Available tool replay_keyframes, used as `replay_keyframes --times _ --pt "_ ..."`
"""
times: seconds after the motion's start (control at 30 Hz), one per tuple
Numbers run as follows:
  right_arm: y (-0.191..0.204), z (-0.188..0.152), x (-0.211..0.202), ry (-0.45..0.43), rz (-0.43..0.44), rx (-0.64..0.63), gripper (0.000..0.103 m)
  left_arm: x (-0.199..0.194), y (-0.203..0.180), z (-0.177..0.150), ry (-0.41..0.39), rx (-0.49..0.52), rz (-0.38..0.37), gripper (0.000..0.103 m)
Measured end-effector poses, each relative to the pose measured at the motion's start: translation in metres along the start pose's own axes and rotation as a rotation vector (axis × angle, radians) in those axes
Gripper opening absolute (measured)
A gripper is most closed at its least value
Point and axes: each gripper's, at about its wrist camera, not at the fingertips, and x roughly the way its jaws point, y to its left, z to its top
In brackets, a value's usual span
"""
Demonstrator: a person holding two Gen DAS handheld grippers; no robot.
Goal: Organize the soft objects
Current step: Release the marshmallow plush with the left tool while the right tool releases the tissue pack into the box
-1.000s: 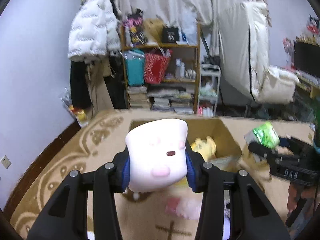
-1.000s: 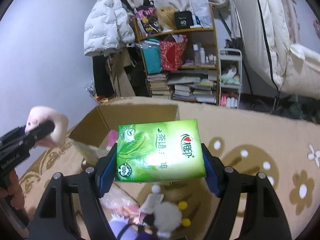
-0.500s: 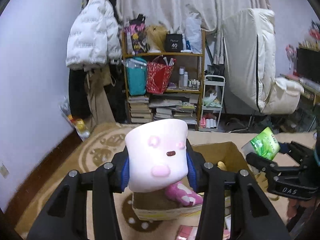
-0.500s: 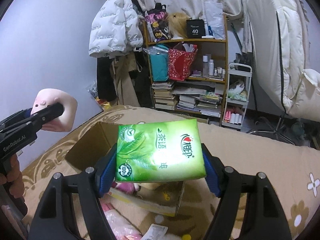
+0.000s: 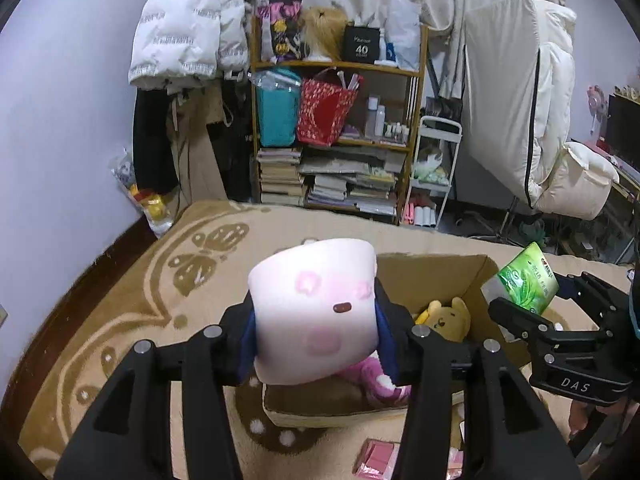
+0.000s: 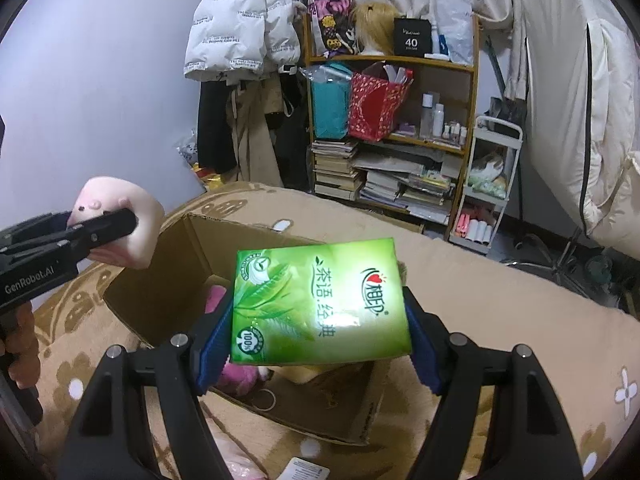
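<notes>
Cardboard box (image 5: 472, 276) held yellow bear (image 5: 446, 318), pink plush (image 5: 376, 378). Left gripper (image 5: 316, 340) pinched marshmallow plush (image 5: 316, 312); right gripper (image 6: 320, 344) clamped green tissue pack (image 6: 320, 300) above box.

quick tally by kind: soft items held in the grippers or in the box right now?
Plush toys: 3, namely marshmallow plush in the left gripper, yellow bear and pink plush in the cardboard box.
Tissue packs: 1, the green tissue pack in the right gripper.
Total: 4 visible; more may be hidden.
</notes>
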Motion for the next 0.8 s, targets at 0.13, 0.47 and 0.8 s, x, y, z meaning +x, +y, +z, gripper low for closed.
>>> replay_keyframes --times 0.13,0.47,0.8 --pt "0.0 -0.002 0.008 0.024 0.014 0.007 0.08 0.008 0.006 -0.006 0.033 -0.026 0.005 0.052" --pt "-0.006 -0.009 0.019 0.062 0.02 0.067 0.08 0.012 0.006 -0.013 0.06 -0.036 -0.001 0.059" --pt "-0.02 -0.01 0.009 0.061 0.037 0.128 0.094 -0.002 0.002 -0.01 0.008 -0.019 0.037 0.095"
